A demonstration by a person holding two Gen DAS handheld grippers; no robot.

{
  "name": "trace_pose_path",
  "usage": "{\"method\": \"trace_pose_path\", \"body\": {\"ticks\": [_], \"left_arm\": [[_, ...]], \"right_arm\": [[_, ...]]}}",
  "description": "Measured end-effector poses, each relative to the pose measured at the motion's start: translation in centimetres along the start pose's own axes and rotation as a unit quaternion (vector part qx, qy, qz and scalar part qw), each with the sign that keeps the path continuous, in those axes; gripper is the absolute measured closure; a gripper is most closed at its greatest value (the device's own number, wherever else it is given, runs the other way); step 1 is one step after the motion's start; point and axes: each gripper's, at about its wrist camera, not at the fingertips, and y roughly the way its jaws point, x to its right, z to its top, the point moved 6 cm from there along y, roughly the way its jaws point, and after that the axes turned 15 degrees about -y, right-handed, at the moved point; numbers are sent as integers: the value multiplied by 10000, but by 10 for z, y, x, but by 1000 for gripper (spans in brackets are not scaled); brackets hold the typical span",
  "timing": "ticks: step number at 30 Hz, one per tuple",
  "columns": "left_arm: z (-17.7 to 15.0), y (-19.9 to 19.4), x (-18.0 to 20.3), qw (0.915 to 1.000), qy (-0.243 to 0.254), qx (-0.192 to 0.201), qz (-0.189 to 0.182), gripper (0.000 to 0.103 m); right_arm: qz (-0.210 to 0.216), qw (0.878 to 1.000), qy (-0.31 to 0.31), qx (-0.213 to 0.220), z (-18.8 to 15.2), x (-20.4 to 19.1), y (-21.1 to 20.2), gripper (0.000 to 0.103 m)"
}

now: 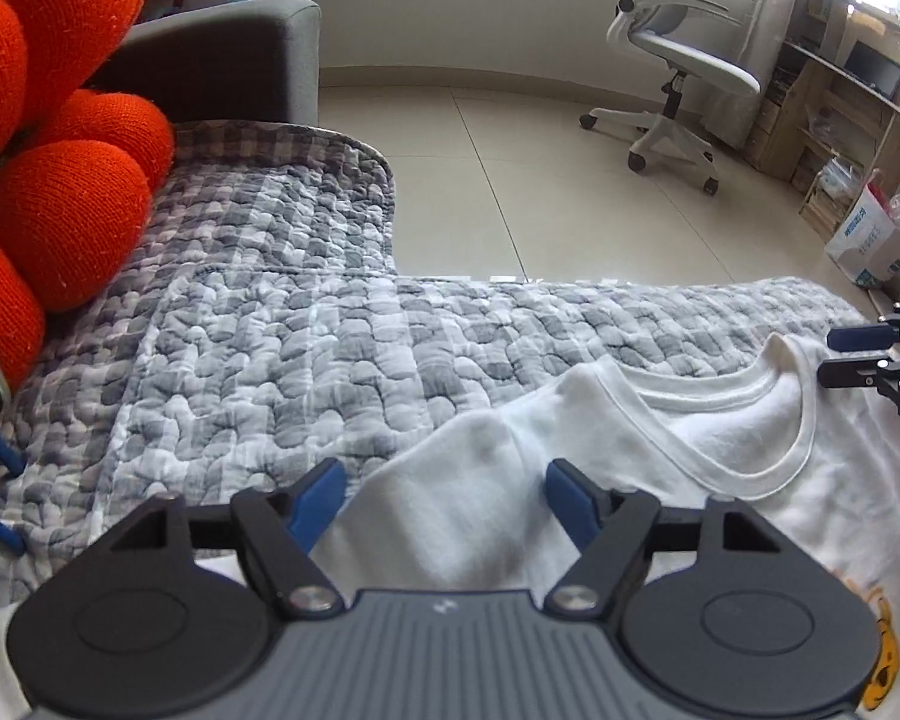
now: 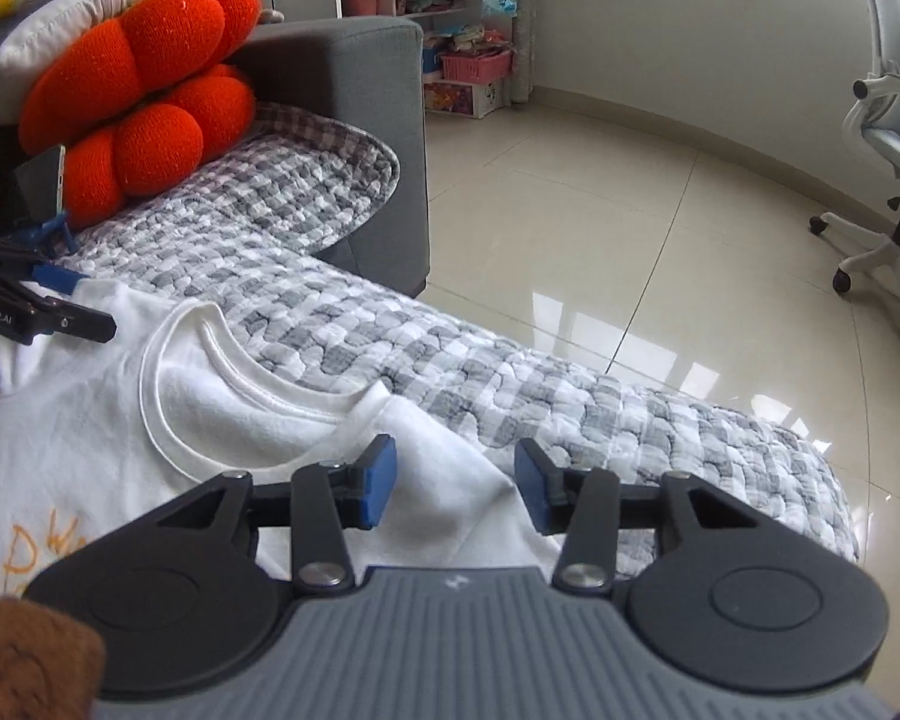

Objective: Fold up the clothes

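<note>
A white T-shirt (image 1: 720,438) with a round collar and an orange print lies flat on a grey-and-white checked quilt (image 1: 282,336) that covers a sofa. My left gripper (image 1: 444,486) hovers over the shirt's shoulder at the left of the collar, jaws apart, the cloth lying loose between the blue pads. My right gripper (image 2: 456,471) stands over the other shoulder of the T-shirt (image 2: 222,414), also with its jaws apart and not pinching the fabric. Each gripper shows at the edge of the other view: the right gripper (image 1: 858,354) and the left gripper (image 2: 60,306).
An orange flower-shaped cushion (image 1: 60,180) leans at the back of the sofa beside the grey armrest (image 2: 360,90). A phone (image 2: 42,186) is propped against the cushion. Tiled floor (image 2: 630,228) lies beyond the quilt's edge, with a white office chair (image 1: 672,72), a wooden desk (image 1: 840,102) and a cardboard box (image 1: 864,240).
</note>
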Motion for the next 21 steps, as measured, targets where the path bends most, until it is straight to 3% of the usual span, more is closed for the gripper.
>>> {"method": "trace_pose_path", "body": {"ticks": [3, 4, 5, 7, 14, 17, 21], "left_arm": [[-2, -4, 1, 9994, 264, 212, 3, 61], [-2, -7, 2, 9993, 269, 267, -71, 73], [-1, -10, 2, 9991, 245, 322, -139, 93], [2, -16, 4, 9987, 192, 436, -194, 96], [16, -24, 4, 9954, 281, 906, 162, 96], [19, -15, 2, 9932, 294, 1028, 451, 96], [7, 8, -4, 9918, 60, 1030, 752, 93]], "right_arm": [[16, 9999, -166, 33, -5, -7, 2, 57], [-47, 9997, -230, 77, -5, -8, 1, 83], [-46, 9998, -193, 97, -3, -8, 0, 100], [-265, 9991, -274, 177, 3, -10, -3, 101], [-1312, 9874, -779, 418, 30, -19, -17, 101], [-1589, 9832, -820, 363, 37, -18, -11, 101], [-1759, 9807, -828, -194, 24, -21, 32, 101]]}}
